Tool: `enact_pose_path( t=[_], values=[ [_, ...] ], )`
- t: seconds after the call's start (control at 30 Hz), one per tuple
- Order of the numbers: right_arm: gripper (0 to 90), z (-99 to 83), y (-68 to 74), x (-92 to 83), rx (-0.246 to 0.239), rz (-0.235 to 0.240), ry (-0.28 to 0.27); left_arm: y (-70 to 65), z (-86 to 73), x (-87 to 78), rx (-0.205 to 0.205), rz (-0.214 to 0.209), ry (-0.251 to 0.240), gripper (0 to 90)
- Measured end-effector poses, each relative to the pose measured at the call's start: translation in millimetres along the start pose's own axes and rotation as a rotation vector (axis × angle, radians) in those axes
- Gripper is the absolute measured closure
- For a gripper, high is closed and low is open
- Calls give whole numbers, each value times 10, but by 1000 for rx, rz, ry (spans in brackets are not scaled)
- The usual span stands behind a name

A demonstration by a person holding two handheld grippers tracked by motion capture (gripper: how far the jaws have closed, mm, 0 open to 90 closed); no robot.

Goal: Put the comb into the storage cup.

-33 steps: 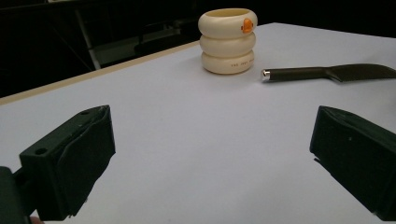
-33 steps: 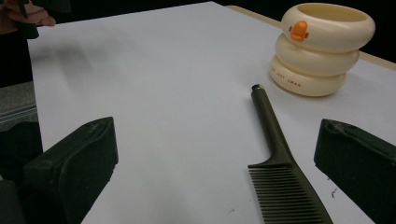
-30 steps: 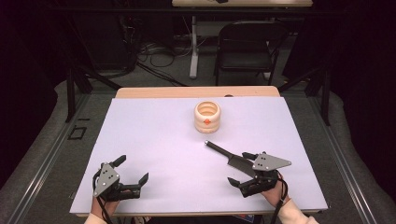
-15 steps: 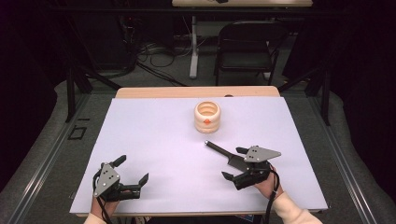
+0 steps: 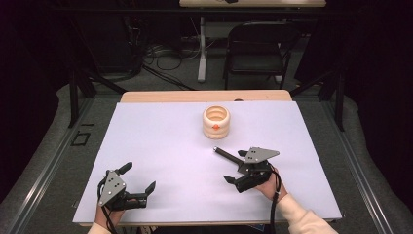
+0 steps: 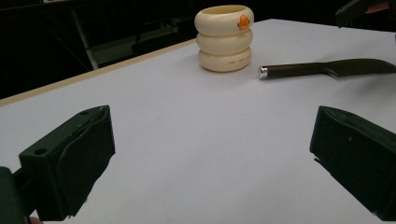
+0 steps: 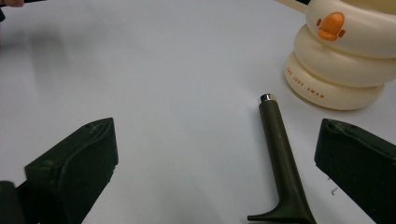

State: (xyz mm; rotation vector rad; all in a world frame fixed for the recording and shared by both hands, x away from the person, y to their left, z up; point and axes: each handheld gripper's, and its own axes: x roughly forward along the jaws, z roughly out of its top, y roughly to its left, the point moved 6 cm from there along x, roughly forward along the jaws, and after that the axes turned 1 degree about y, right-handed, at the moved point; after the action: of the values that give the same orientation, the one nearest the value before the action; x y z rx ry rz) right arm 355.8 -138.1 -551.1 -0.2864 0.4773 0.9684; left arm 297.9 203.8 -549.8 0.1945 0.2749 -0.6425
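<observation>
White bench (image 5: 160, 146) in a dark room; both hand-held grippers, left (image 5: 138, 183) and right (image 5: 235, 167), spread; cream holder (image 5: 215, 122) beyond the right one, knife (image 7: 282, 163) between its jaws.

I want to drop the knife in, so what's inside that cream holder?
The holder stands open at the top; the high view shows only its pale inner wall. Its bottom is hidden by the rim. The knife lies on the table beside it.

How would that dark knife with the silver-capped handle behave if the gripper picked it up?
The dark knife with the silver-capped handle looks rigid, so it probably won't flop. Its smooth round handle might slip or twist between the jaws. Lying flat on the white table, it seems unlikely to roll.
</observation>
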Motion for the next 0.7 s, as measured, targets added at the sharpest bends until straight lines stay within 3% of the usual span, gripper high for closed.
enact_pose_path(
  t=[0.3, 0.7],
  values=[
    [0, 29, -50, 169, 2, 26, 49, 0, -3, 8, -9, -4, -1, 1],
    [0, 85, -114, 281, 2, 36, 56, -11, -8, 36, -7, -8, 8, 1]
  ],
)
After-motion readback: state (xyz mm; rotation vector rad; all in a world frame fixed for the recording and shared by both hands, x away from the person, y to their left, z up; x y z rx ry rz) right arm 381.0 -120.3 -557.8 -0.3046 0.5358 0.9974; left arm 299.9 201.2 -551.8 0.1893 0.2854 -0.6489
